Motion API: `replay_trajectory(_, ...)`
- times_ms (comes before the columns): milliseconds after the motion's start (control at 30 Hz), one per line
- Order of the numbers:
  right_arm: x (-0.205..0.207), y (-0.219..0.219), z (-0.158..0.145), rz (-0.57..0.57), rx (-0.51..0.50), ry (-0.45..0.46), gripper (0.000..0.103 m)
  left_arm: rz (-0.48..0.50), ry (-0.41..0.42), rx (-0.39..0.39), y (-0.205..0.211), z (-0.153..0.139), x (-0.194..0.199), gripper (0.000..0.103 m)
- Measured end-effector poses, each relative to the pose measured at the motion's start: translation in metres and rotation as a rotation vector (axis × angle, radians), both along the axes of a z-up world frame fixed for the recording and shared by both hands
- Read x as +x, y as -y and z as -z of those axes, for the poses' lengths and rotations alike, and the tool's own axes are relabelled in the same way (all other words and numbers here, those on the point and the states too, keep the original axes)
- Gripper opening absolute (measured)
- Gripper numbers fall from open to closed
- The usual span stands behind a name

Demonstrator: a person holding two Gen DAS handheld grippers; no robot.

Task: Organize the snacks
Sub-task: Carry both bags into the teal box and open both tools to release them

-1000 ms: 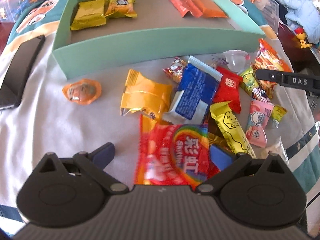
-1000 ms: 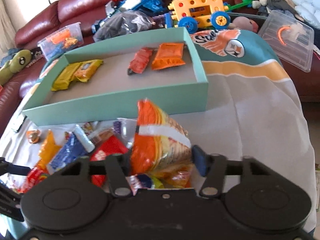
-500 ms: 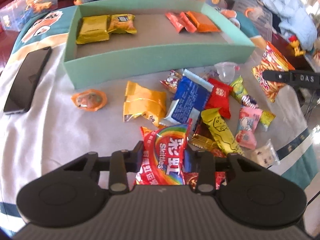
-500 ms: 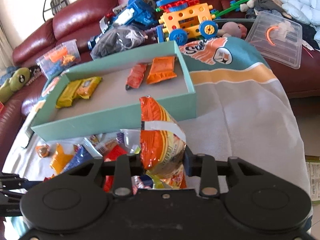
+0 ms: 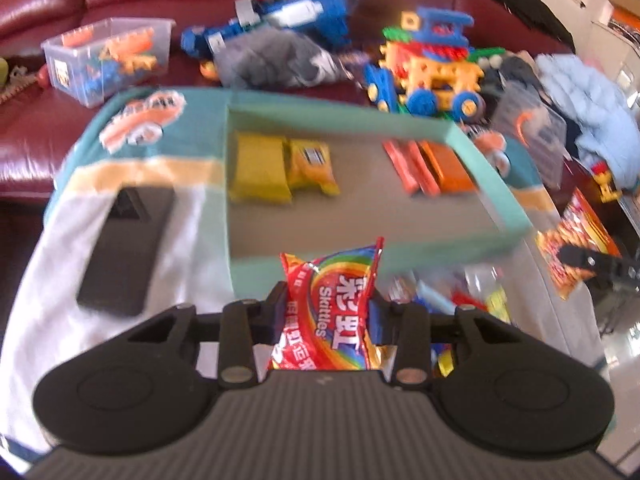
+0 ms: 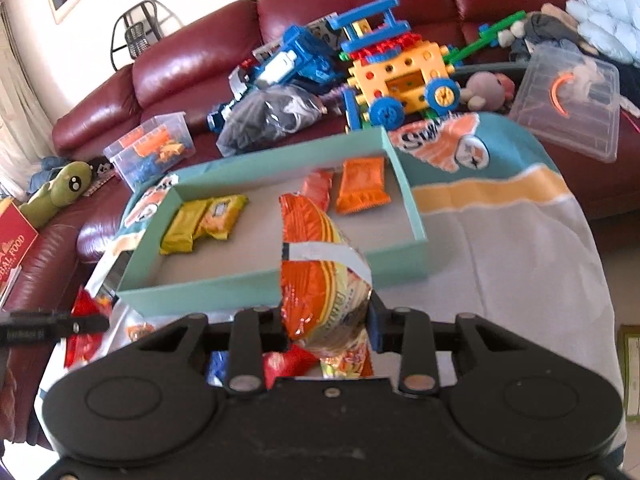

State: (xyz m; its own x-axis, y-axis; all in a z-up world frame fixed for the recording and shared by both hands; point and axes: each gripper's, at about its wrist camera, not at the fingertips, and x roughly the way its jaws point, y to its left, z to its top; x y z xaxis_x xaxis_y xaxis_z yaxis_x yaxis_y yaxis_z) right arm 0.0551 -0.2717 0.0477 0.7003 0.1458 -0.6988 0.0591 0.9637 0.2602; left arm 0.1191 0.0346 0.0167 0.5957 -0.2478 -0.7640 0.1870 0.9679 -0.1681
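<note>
My left gripper point(image 5: 326, 314) is shut on a red Skittles bag point(image 5: 332, 312) and holds it up just in front of the teal box's point(image 5: 496, 196) near wall. My right gripper point(image 6: 328, 326) is shut on an orange chip bag point(image 6: 316, 272), raised before the same teal box point(image 6: 412, 208). The box holds two yellow packets point(image 5: 276, 166) at the left and orange and red packets point(image 5: 432, 166) at the right. Loose snacks point(image 5: 440, 304) lie on the cloth below the box. The right gripper with its chip bag point(image 5: 572, 240) shows at the left view's right edge.
A black phone point(image 5: 128, 248) lies left of the box. Toy vehicles point(image 6: 400, 76), a clear bin of toys point(image 6: 154, 148) and a clear lidded tub point(image 6: 572, 100) sit on the red sofa behind. The cloth's edge drops off at the right point(image 6: 592, 280).
Both grippers closed on their bags and lifted them. The left one rose with the Skittles bag from the pile toward the box; the right one rose with the chip bag.
</note>
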Motion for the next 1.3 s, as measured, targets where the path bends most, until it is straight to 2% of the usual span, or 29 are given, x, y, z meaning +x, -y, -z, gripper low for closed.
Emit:
replay_trajectory(267, 0.067, 0.011, -0.009, 0.022, -0.033, 0.012, 0.033, -0.024, 0.027, 0.053, 0.012, -0.001, 0.073, 0.038)
replay_trajectory(467, 0.118, 0.024, 0.007, 0.042, -0.056, -0.015, 0.033, -0.04, 0.004, 0.088, 0.017, 0.016, 0.109, 0.038)
replay_trajectory(600, 0.135, 0.03, 0.024, 0.048, -0.068, -0.036, 0.033, -0.051, -0.014, 0.105, 0.013, 0.027, 0.12, 0.038)
replay_trajectory(667, 0.138, 0.032, 0.03, 0.046, -0.076, -0.042, 0.033, -0.059, -0.022, 0.119, 0.011, 0.033, 0.123, 0.043)
replay_trajectory(700, 0.141, 0.032, 0.033, 0.043, -0.073, -0.045, 0.035, -0.065, -0.022, 0.128, 0.011, 0.034, 0.124, 0.045)
replay_trajectory(733, 0.144, 0.033, 0.035, 0.035, -0.063, -0.047, 0.04, -0.075, -0.018, 0.138, 0.011, 0.035, 0.124, 0.056)
replay_trajectory(767, 0.144, 0.034, 0.037, 0.032, -0.053, -0.047, 0.044, -0.083, -0.016, 0.143, 0.011, 0.035, 0.123, 0.079)
replay_trajectory(833, 0.144, 0.034, 0.037, 0.038, -0.036, -0.043, 0.083, -0.103, 0.01, 0.145, 0.011, 0.031, 0.119, 0.103)
replay_trajectory(900, 0.139, 0.033, 0.033, 0.053, -0.037, -0.013, 0.101, -0.109, 0.023, 0.147, 0.012, 0.027, 0.115, 0.103)
replay_trajectory(933, 0.136, 0.033, 0.031, 0.056, -0.038, -0.002, 0.103, -0.106, 0.02, 0.14, 0.013, 0.025, 0.114, 0.103)
replay_trajectory(1300, 0.101, 0.03, 0.019, 0.048, -0.023, -0.014, 0.103, -0.084, 0.015, 0.098, 0.017, 0.009, 0.079, 0.103)
